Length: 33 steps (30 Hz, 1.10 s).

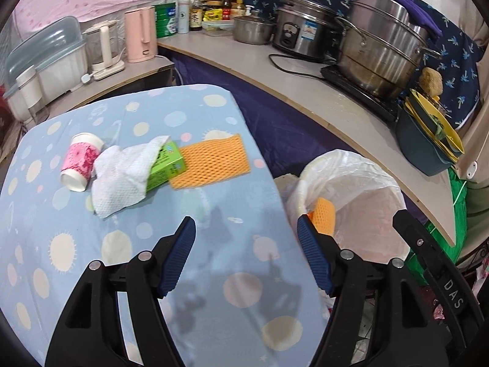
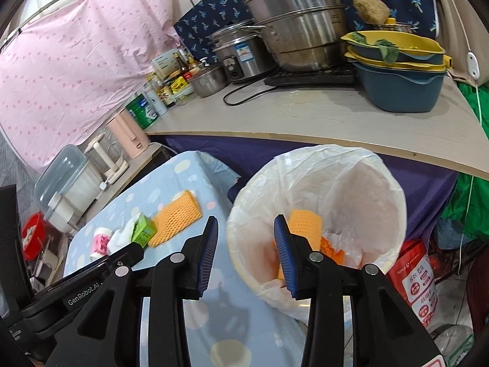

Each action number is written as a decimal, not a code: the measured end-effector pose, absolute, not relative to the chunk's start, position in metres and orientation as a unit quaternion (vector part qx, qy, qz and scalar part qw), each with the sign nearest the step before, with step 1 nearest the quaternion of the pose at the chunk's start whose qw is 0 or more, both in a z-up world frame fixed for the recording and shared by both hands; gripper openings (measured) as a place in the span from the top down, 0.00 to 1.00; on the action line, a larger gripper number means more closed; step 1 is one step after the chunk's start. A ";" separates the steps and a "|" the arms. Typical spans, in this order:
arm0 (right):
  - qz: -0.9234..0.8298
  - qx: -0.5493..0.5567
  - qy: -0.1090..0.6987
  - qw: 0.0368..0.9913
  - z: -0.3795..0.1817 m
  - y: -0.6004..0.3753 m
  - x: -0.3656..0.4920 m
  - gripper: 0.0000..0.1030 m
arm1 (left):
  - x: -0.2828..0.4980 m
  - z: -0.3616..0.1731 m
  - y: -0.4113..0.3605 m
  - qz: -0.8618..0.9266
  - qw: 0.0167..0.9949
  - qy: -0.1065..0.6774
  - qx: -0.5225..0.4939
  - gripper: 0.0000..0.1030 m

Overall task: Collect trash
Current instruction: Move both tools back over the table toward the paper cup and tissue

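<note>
Left wrist view: the left gripper (image 1: 246, 229) hovers over the near right edge of the table (image 1: 214, 321), jaws spread wide with nothing between them. Toward the far edge lies a row of trash: a paper cup (image 1: 81, 162) on its side, mouth toward the far left corner; a crumpled tissue (image 1: 122, 177) draped over a green carton (image 1: 166, 166); and an orange foam net (image 1: 211, 162) just beside the carton, its long axis running along the far edge. Beyond the table's right edge stands a bag-lined trash bin (image 1: 366, 177) holding another orange net (image 1: 324, 214).

Right wrist view: the right gripper (image 2: 246, 235) hangs above the gap between the table's right edge and the trash bin (image 2: 394, 202), its fingers apart and holding nothing. Inside the bin lies the orange net (image 2: 305, 223). Behind it, a counter (image 2: 305, 116) carries steel pots (image 2: 299, 18) and stacked basins (image 2: 400, 82).
</note>
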State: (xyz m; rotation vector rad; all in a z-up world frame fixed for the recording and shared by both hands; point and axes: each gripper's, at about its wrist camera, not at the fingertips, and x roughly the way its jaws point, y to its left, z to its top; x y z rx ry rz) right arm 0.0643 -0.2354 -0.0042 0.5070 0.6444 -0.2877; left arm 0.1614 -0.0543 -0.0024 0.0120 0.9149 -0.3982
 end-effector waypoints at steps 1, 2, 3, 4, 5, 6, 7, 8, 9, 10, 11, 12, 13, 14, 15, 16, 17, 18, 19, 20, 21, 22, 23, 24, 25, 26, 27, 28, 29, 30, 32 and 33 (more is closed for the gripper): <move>-0.136 0.244 0.314 0.908 -0.004 -0.231 0.066 0.63 | 0.162 -0.003 -0.048 -0.187 0.878 0.440 0.003 0.36; -0.131 0.240 0.316 0.908 -0.004 -0.226 0.069 0.63 | 0.164 -0.004 -0.043 -0.183 0.878 0.441 0.001 0.33; -0.128 0.237 0.318 0.909 -0.004 -0.221 0.071 0.62 | 0.165 -0.006 -0.036 -0.177 0.879 0.443 -0.004 0.31; -0.123 0.234 0.320 0.910 -0.004 -0.215 0.073 0.62 | 0.166 -0.007 -0.030 -0.172 0.880 0.443 -0.007 0.29; -0.119 0.232 0.322 0.910 -0.004 -0.211 0.076 0.62 | 0.167 -0.008 -0.024 -0.167 0.881 0.443 -0.009 0.29; -0.115 0.229 0.324 0.910 -0.004 -0.206 0.079 0.62 | 0.168 -0.009 -0.016 -0.162 0.881 0.444 -0.012 0.29; -0.111 0.227 0.326 0.911 -0.004 -0.202 0.081 0.62 | 0.169 -0.010 -0.010 -0.157 0.881 0.445 -0.015 0.29; -0.107 0.224 0.329 0.911 -0.005 -0.196 0.084 0.62 | 0.170 -0.011 -0.002 -0.151 0.882 0.447 -0.019 0.29; -0.102 0.221 0.331 0.911 -0.005 -0.192 0.086 0.62 | 0.172 -0.012 0.004 -0.146 0.881 0.449 -0.023 0.29; -0.098 0.219 0.334 0.912 -0.005 -0.187 0.089 0.62 | 0.173 -0.014 0.012 -0.140 0.881 0.451 -0.027 0.29; -0.094 0.216 0.336 0.912 -0.006 -0.182 0.091 0.62 | 0.175 -0.015 0.020 -0.134 0.881 0.452 -0.032 0.28; -0.089 0.213 0.338 0.912 -0.007 -0.177 0.094 0.62 | 0.176 -0.016 0.027 -0.128 0.881 0.454 -0.035 0.28; -0.085 0.211 0.340 0.913 -0.007 -0.172 0.097 0.62 | 0.178 -0.017 0.035 -0.121 0.882 0.455 -0.039 0.27; -0.079 0.208 0.343 0.913 -0.008 -0.165 0.100 0.62 | 0.179 -0.018 0.042 -0.114 0.882 0.455 -0.042 0.27; -0.073 0.205 0.346 0.913 -0.009 -0.161 0.103 0.62 | 0.180 -0.019 0.048 -0.110 0.882 0.456 -0.045 0.26; -0.068 0.203 0.348 0.913 -0.011 -0.155 0.107 0.62 | 0.182 -0.021 0.055 -0.104 0.882 0.457 -0.048 0.26; -0.062 0.200 0.351 0.913 -0.012 -0.148 0.109 0.62 | 0.183 -0.022 0.060 -0.099 0.882 0.458 -0.050 0.26; -0.057 0.197 0.354 0.912 -0.013 -0.143 0.113 0.62 | 0.185 -0.023 0.067 -0.094 0.882 0.460 -0.053 0.26; -0.053 0.195 0.356 0.912 -0.014 -0.137 0.116 0.62 | 0.187 -0.025 0.074 -0.088 0.881 0.461 -0.056 0.26; -0.047 0.192 0.360 0.912 -0.016 -0.130 0.120 0.62 | 0.189 -0.027 0.081 -0.082 0.881 0.463 -0.059 0.26; -0.041 0.190 0.363 0.912 -0.017 -0.124 0.124 0.62 | 0.191 -0.028 0.086 -0.078 0.880 0.464 -0.062 0.26; -0.037 0.188 0.365 0.911 -0.018 -0.119 0.127 0.62 | 0.193 -0.030 0.092 -0.072 0.880 0.465 -0.065 0.26; -0.031 0.185 0.367 0.911 -0.019 -0.113 0.131 0.62 | 0.195 -0.032 0.099 -0.067 0.879 0.466 -0.069 0.26; -0.026 0.181 0.370 0.911 -0.020 -0.107 0.135 0.62 | 0.197 -0.033 0.104 -0.063 0.879 0.467 -0.071 0.26; -0.022 0.178 0.372 0.911 -0.021 -0.102 0.139 0.62 | 0.200 -0.034 0.109 -0.058 0.878 0.468 -0.075 0.26; -0.017 0.175 0.375 0.910 -0.023 -0.096 0.144 0.62 | 0.202 -0.035 0.114 -0.053 0.878 0.469 -0.077 0.26; -0.012 0.173 0.377 0.910 -0.024 -0.091 0.149 0.62 | 0.205 -0.037 0.120 -0.048 0.878 0.470 -0.081 0.26; -0.008 0.171 0.380 0.909 -0.026 -0.085 0.154 0.62 | 0.208 -0.038 0.126 -0.044 0.877 0.471 -0.085 0.25; -0.004 0.169 0.381 0.909 -0.027 -0.081 0.158 0.62 | 0.211 -0.039 0.131 -0.040 0.877 0.471 -0.087 0.23; -0.001 0.168 0.384 0.908 -0.029 -0.076 0.164 0.62 | 0.215 -0.040 0.136 -0.035 0.877 0.471 -0.089 0.21; 0.006 0.165 0.387 0.907 -0.031 -0.067 0.174 0.62 | 0.221 -0.040 0.144 -0.028 0.878 0.468 -0.093 0.16; 0.010 0.164 0.389 0.907 -0.033 -0.064 0.180 0.62 | 0.225 -0.041 0.148 -0.024 0.879 0.466 -0.094 0.16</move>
